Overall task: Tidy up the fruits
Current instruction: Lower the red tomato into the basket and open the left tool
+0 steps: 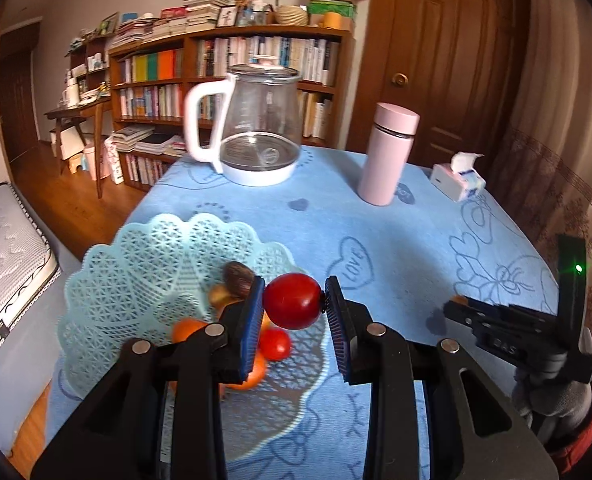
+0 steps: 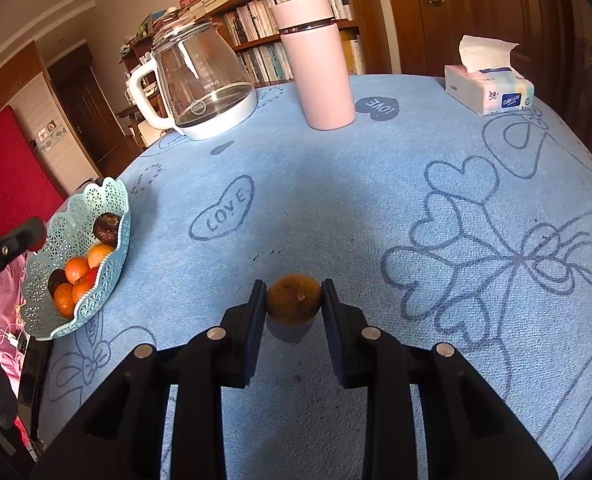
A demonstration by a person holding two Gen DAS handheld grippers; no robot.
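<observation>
A: Start with the big things. What holds it all?

B: A table under a blue tablecloth (image 2: pixel 376 208) printed with hearts. At twelve o'clock in the right wrist view stand a glass kettle (image 2: pixel 203 88) and a pink flask (image 2: pixel 320 68), with a tissue box (image 2: pixel 490 88) at two o'clock. They sit well apart from the work, likely to keep the near cloth free.

A: And the fruit?

B: The pale teal lattice basket (image 1: pixel 135 280) sits at nine o'clock in the right view and just below the left gripper (image 1: pixel 293 300). It already holds oranges (image 2: pixel 75 270), a small tomato (image 1: pixel 275 344) and some dark round fruit.

A: What are the grippers doing?

B: The left one has its pads pressed on a red tomato (image 1: pixel 291 300), held above the basket's near rim, which I judge is to drop it among the others. The right gripper (image 2: pixel 293 300) has its fingers against both sides of a brown kiwi (image 2: pixel 292 299) low over the cloth at six o'clock; its shadow suggests it is barely off the surface, or resting on it.

A: Anything unclear?

B: The left gripper hides part of the basket's contents, and the dark fruits are too blurred to name. The right gripper's fingertips are hard to read from the left view.
</observation>
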